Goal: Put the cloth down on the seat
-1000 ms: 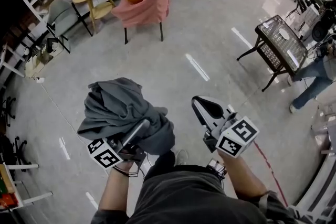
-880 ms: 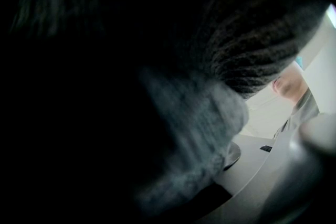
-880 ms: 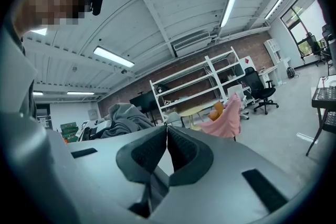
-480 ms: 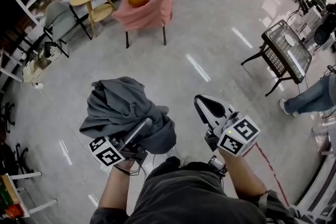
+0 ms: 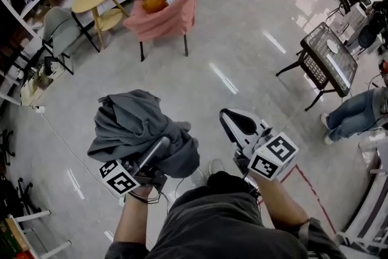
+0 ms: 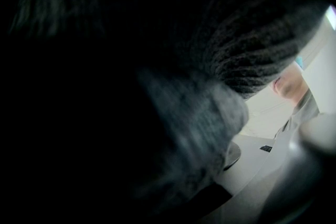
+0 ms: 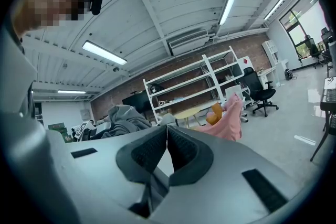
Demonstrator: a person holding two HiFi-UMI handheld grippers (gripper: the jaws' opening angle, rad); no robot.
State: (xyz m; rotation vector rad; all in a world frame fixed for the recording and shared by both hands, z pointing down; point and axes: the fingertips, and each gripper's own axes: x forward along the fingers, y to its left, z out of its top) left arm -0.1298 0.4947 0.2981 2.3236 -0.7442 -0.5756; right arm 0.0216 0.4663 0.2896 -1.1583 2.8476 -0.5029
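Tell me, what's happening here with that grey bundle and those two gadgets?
A person holds a gripper in each hand. The left gripper carries a bunched grey cloth; the right gripper is shut and empty. The pink-draped chair stands farther off across the floor, so the cloth is not yet on a seat.

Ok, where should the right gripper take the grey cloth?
Probably the lobe bulging from the right side of the grey cloth, approached from the right: it is heaped over the left gripper, and that lobe faces the right gripper, now shut.
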